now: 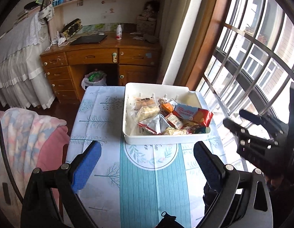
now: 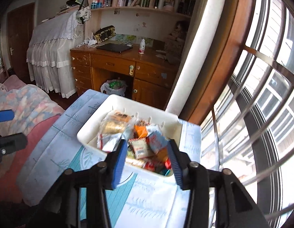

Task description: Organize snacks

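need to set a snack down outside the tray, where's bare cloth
Bare tablecloth lies left of the white tray, toward the blanket, and in front of it, between the left gripper fingers. Crowded: the tray itself, piled with snack packets.

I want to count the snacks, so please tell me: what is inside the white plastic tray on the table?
The white plastic tray holds a heap of wrapped snacks, including a red and blue biscuit packet and an orange packet. Lower packets are covered, so no exact count.
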### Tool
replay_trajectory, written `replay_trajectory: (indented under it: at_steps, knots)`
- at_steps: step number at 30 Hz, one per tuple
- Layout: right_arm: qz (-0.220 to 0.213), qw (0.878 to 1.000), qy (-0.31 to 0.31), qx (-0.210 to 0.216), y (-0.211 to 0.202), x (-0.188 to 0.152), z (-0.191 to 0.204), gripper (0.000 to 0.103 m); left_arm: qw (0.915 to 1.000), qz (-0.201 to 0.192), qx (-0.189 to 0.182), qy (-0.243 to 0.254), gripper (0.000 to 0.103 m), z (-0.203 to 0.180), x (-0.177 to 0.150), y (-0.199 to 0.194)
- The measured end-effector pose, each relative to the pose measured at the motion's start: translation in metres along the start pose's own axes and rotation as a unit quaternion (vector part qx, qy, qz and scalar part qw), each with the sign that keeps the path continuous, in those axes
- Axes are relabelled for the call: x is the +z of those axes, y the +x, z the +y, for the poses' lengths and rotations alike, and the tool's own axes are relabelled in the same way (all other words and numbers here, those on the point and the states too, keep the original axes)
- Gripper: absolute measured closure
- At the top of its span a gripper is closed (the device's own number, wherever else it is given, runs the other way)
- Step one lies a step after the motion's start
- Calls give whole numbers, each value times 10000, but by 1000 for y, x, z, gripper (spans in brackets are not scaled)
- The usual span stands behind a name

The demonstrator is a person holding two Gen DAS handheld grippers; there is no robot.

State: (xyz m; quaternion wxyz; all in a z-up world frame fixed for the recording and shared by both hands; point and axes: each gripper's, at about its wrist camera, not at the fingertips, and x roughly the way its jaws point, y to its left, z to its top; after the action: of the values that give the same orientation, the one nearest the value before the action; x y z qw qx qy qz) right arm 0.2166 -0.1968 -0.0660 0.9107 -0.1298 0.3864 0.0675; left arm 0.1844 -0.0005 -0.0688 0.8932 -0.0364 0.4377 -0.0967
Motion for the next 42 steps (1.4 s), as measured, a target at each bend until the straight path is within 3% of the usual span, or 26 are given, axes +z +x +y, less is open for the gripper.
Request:
replay_trajectory:
  at_steps: [7,12,14,16,18,20,22,31,33,37,42]
  knots:
    - [705,9941,805,166,-24,-55,44,50,9985,351,-402,96,6,23,-31,-4]
    - [1312,9778,1574,434,-40,-96,56,49,9969,517,-420,415,6,20,-43,-19]
    - [1535,9656,2038,498,-42,-109,54,49,9966,554,-467,404,6,19,-44,-27]
    - [1675,9517,2465,736,-44,-118,55,49,9970,509,-413,403,6,15,-42,-37]
    - [1722,9474,2556,864,-49,-119,59,49,9980,378,-368,362,6,11,-41,-48]
    - [1620,9527,2416,884,-59,-113,60,44,9986,261,-364,281,6,8,-40,-55]
    - [1445,9601,2239,849,-71,-105,61,26,9990,265,-293,217,6,4,-42,-59]
    - [1253,9680,2140,369,-113,-103,50,25,9994,-156,132,268,6,-26,-57,-80]
    - [1107,9698,2161,233,-118,-105,48,25,9992,-168,265,229,1,-30,-59,-81]
    - [827,9715,2220,108,-124,-108,43,3,9982,-240,496,230,1,-36,-62,-83]
    - [785,9707,2265,193,-123,-114,37,0,9967,-271,695,315,1,-45,-62,-83]
